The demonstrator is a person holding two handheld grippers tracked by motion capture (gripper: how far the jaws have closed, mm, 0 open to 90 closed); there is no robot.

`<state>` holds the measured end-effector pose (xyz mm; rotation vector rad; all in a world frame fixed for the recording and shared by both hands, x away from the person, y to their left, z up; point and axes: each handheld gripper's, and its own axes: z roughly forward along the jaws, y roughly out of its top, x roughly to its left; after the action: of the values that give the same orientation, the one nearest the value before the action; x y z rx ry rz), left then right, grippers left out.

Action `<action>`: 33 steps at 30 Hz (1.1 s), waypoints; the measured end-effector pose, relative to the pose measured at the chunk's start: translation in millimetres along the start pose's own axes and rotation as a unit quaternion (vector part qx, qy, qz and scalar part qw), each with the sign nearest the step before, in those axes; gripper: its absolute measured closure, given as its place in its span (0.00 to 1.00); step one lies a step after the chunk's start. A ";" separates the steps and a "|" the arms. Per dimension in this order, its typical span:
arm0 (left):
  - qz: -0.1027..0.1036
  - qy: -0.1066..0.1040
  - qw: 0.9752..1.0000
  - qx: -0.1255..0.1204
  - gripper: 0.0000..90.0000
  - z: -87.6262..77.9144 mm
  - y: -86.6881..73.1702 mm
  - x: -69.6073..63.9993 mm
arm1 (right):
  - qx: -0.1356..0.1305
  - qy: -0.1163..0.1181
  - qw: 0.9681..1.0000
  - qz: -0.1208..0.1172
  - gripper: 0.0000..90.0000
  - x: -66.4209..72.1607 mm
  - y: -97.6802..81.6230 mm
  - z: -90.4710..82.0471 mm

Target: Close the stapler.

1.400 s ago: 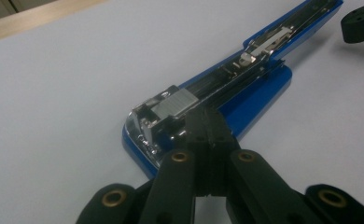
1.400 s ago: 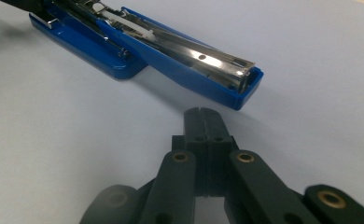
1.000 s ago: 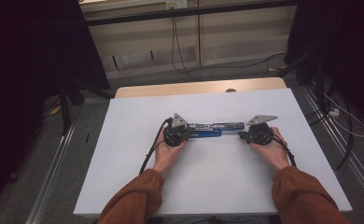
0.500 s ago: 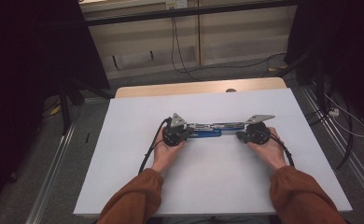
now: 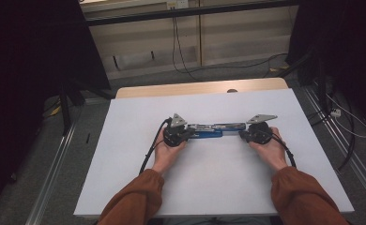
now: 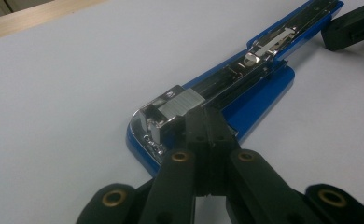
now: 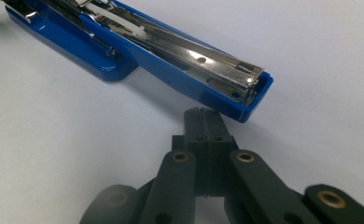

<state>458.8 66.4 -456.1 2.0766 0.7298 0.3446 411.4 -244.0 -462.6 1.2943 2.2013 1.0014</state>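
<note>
A blue stapler (image 5: pixel 214 130) lies swung open and flat across the middle of the white table (image 5: pixel 218 187), its metal staple channel facing up. My left gripper (image 5: pixel 189 133) is at the stapler's left end. In the left gripper view its jaws are shut, and the left gripper (image 6: pixel 206 120) has its tips against the chrome head of the stapler (image 6: pixel 245 88), with nothing between them. My right gripper (image 5: pixel 241 134) is at the other end. The right gripper (image 7: pixel 203 119) is shut and empty, its tips a little short of the blue end of the stapler (image 7: pixel 171 51).
The right gripper's black tips (image 6: pixel 353 22) show at the far end of the stapler in the left gripper view. A wooden strip (image 5: pixel 200 88) runs along the table's far edge. Cables (image 5: pixel 345 122) and metal rails lie on the floor beside the table.
</note>
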 end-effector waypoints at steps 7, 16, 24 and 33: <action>-0.003 -0.003 1.000 -0.001 1.00 0.0 -0.4 0.9 | -0.004 -0.002 1.000 -0.002 1.00 0.6 -0.1 0.7; 0.001 -0.002 1.000 0.002 1.00 -0.3 0.1 1.0 | -0.010 -0.003 1.000 0.004 1.00 -1.2 -0.3 -0.2; 0.005 0.002 1.000 0.003 1.00 -0.5 0.3 1.0 | -0.014 -0.003 1.000 0.012 1.00 -2.4 -0.8 -0.4; 0.000 -0.003 1.000 0.001 1.00 -0.2 0.0 1.5 | -0.019 0.004 1.000 0.023 1.00 -4.0 -1.3 -0.6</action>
<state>460.0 67.5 -456.0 2.0780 0.7275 0.3382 412.3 -248.1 -463.2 1.3311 2.1573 1.0618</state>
